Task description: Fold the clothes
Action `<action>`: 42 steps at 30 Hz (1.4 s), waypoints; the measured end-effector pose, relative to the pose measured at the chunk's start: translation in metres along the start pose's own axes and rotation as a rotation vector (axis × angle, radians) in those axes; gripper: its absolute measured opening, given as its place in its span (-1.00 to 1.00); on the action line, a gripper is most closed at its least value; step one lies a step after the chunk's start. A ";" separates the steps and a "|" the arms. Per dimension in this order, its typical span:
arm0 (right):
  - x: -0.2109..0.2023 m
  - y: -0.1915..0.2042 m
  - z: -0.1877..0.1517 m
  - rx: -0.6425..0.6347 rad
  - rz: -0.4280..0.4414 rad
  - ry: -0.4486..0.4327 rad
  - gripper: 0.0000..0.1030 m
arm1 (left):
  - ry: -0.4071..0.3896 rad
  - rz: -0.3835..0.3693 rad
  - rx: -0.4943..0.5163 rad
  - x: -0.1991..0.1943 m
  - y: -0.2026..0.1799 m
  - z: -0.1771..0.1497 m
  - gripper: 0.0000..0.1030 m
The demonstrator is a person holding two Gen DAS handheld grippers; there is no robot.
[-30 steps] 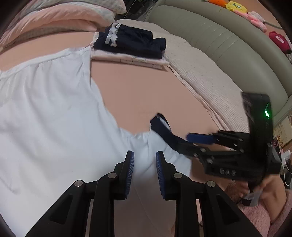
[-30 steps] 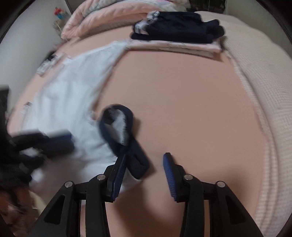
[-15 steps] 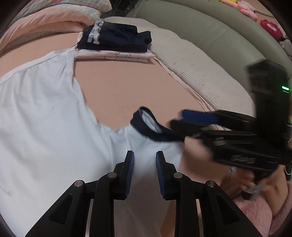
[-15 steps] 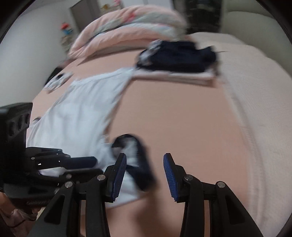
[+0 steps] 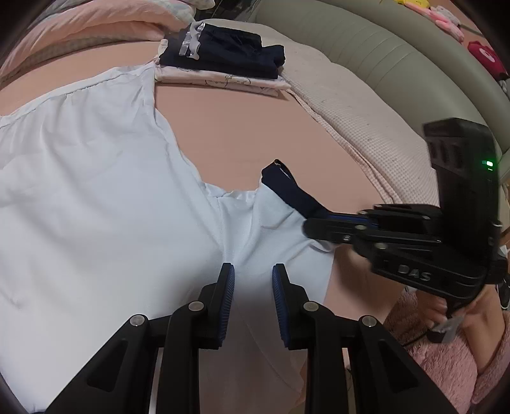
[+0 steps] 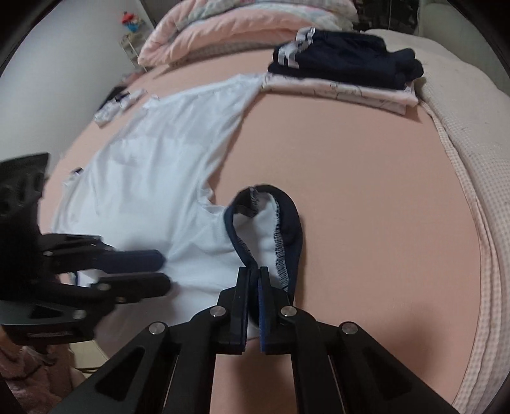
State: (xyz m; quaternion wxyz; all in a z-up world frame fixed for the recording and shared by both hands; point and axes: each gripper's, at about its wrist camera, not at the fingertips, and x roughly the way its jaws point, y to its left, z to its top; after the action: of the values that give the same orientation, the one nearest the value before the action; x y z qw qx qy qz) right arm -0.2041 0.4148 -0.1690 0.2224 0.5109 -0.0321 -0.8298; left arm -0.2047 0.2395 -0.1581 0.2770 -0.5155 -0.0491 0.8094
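Observation:
A white T-shirt (image 5: pixel 95 191) lies spread on the pink bed sheet (image 5: pixel 248 127); its sleeve ends in a navy cuff (image 5: pixel 287 188). My right gripper (image 6: pixel 253 277) is shut on that sleeve's navy cuff (image 6: pixel 287 223), which loops up in front of the jaws. Seen from the left wrist, the right gripper (image 5: pixel 310 224) reaches in from the right. My left gripper (image 5: pixel 253 286) stands open with a narrow gap, low over the shirt (image 6: pixel 165 153) near the sleeve seam. From the right wrist view the left gripper (image 6: pixel 162 270) sits just left of the sleeve, fingers apart.
A folded stack, navy clothes (image 5: pixel 223 57) on a pale pink garment (image 6: pixel 344 89), sits at the far side. Pink bedding (image 6: pixel 239 28) is piled behind it. A beige waffle blanket (image 5: pixel 350 121) runs along the right. A hand in a fuzzy pink sleeve (image 5: pixel 462 366) holds the right gripper.
The right gripper, open a second ago, has shut on the navy cuff. The left gripper kept its narrow gap over the shirt.

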 end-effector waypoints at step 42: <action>-0.026 -0.030 -0.045 0.438 -0.193 -0.065 -0.97 | 0.000 -0.106 0.081 0.007 -0.025 0.028 -0.58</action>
State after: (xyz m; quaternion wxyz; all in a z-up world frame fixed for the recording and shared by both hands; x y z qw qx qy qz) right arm -0.1656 0.4603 -0.1770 0.0247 0.5207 -0.1693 -0.8364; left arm -0.2212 0.2697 -0.1420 0.3398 -0.5008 -0.0436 0.7949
